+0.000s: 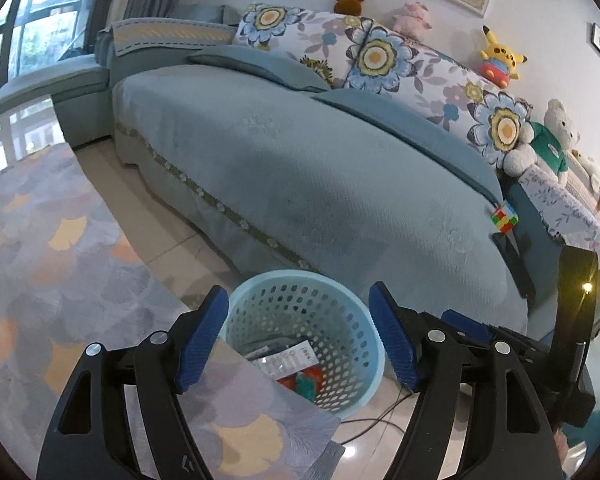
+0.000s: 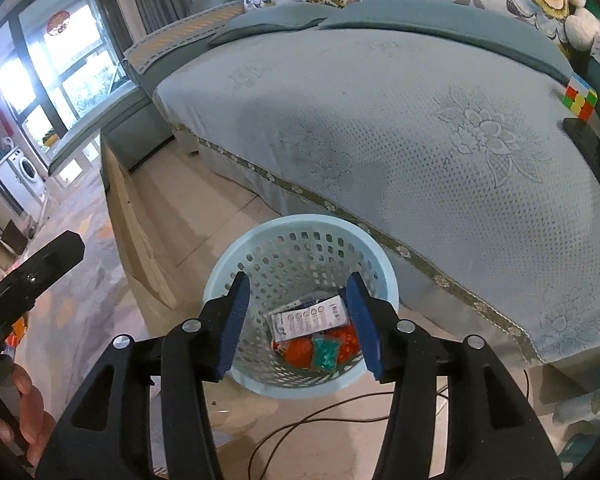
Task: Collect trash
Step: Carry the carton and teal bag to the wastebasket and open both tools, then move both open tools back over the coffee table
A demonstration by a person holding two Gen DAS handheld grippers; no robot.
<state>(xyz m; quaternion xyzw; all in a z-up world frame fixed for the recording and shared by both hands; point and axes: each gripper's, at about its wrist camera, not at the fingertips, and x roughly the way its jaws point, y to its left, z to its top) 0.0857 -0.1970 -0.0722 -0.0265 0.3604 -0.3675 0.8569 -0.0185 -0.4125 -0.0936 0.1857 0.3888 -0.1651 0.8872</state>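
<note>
the right gripper (image 2: 300,324) is hanging wide open and empty over the pale blue basket (image 2: 224,268) on the floor beside the sofa (image 2: 380,120), wrappers (image 2: 312,320) lying inside. the left gripper (image 1: 296,340) is also gaping, holding nothing. judging by this, a drop is finishing; next comes seeking more trash.

Blue sofa (image 1: 300,168), patterned rug (image 1: 52,248), window (image 2: 60,64)

Basket on the floor before the sofa.
The basket (image 2: 300,384) sits lower centre of the frame, wrappers (image 2: 310,318) in it; a puzzle cube (image 2: 579,99) rests on the sofa (image 2: 380,120), upper right.
</note>
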